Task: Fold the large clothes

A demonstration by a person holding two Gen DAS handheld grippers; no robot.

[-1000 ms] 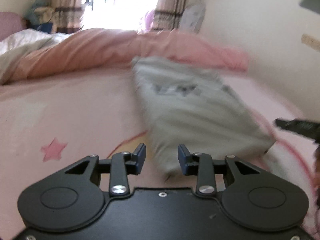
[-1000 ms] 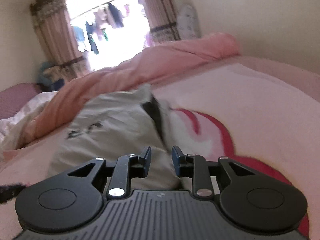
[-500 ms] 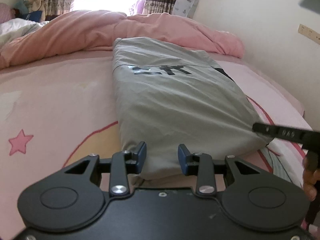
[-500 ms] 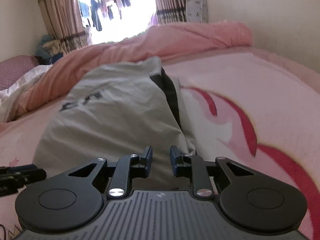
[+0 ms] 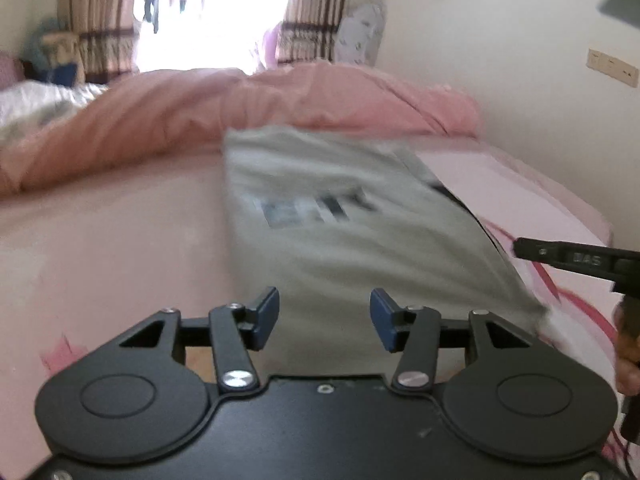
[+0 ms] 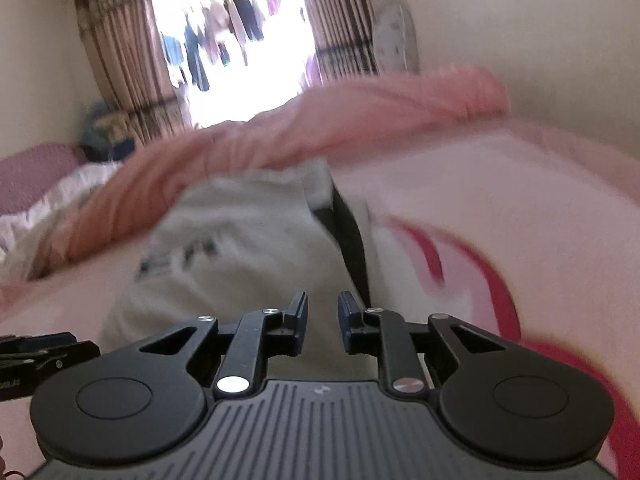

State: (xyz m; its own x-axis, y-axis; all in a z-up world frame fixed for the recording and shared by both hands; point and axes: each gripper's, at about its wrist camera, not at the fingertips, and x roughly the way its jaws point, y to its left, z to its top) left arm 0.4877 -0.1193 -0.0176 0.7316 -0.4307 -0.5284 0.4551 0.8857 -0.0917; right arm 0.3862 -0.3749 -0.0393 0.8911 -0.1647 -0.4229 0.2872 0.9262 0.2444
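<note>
Blurred views of a folded grey garment on the pink bed.

Motion smeared both pictures: the dark print on the garment could not be read, and its near edge was hidden behind both gripper bodies. The left gripper was opening, its pads clear of the cloth, which lay just beyond and between them. The right gripper stood with a narrow gap; whether it pinched cloth could not be told. A pink duvet lay bunched at the far side.
</note>
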